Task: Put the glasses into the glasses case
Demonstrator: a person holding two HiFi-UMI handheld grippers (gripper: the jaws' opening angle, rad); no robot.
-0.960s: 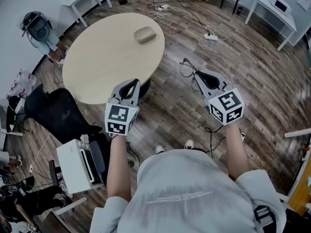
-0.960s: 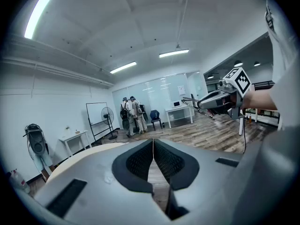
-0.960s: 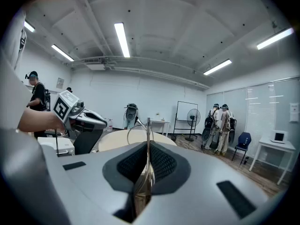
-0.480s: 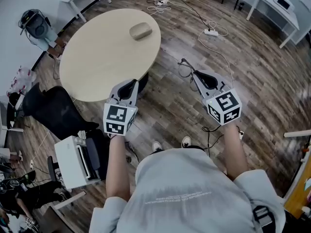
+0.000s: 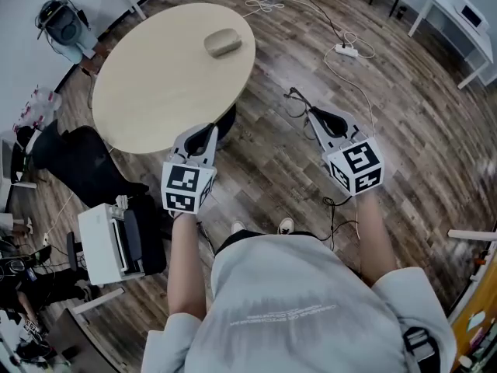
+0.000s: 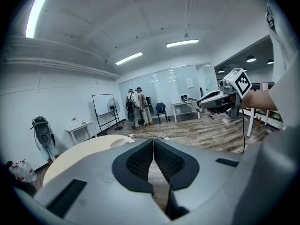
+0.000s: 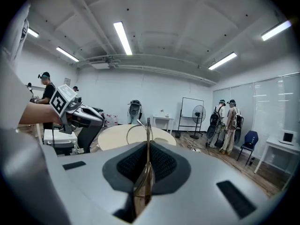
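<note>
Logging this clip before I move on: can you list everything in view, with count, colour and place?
table: one, beige, round, ahead of the person
glasses case: one, grey-beige, on the table's far side
glasses: one pair, thin dark frame, held over the floor
office chair: one, black, left of the table
box, perhaps a printer: one, white, on the floor at left
power strip: one, white, on the floor with cables
desk: one, white, far right
people: at least two, by the far wall
left gripper: grey, jaws together, empty
right gripper: grey, shut on the glasses
</note>
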